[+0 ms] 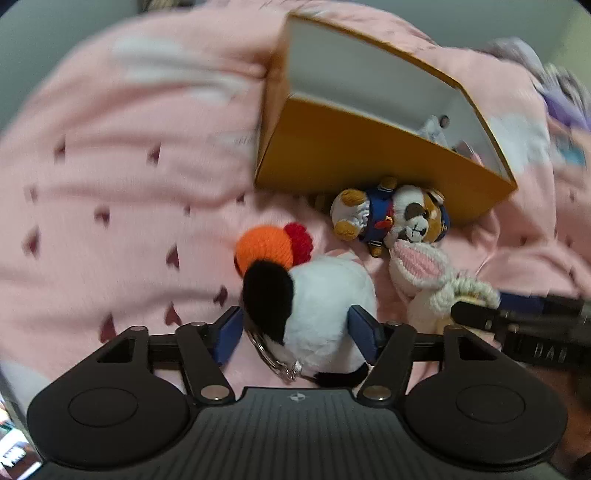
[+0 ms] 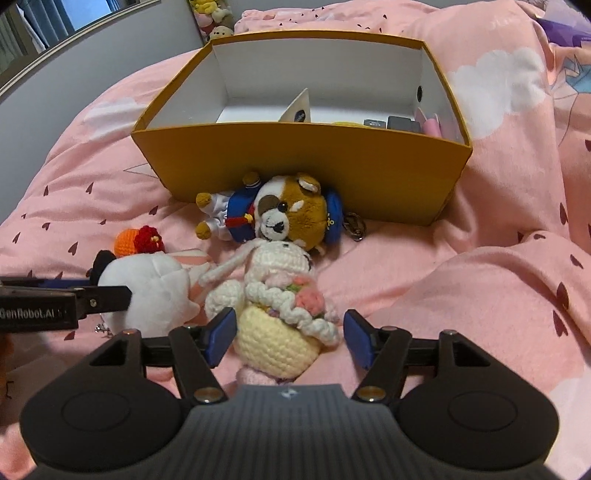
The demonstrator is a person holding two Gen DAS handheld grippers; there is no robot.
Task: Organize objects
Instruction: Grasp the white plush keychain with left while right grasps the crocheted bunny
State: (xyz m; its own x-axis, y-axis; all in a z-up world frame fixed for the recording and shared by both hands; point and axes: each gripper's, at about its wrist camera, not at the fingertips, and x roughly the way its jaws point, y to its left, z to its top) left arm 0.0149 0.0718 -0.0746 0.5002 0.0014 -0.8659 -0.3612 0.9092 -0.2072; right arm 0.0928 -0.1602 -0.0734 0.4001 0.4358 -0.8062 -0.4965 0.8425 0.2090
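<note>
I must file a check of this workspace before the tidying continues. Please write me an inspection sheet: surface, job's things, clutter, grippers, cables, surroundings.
Surface: pink bedcover with small dark hearts, rumpled.
Job's things: open orange box, white inside, a few small items at its bottom; dog plush in blue uniform lying against the box front; white plush with black ear and key ring; crochet bunny with cream skirt; orange and red crochet toy beside the white plush.
Clutter: nothing seen beyond these.
Grippers: left gripper open, pads either side of the white plush, not pressing; right gripper open around the crochet bunny.
Cables: nothing seen.
Surroundings: grey wall, more plush toys behind the box.
</note>
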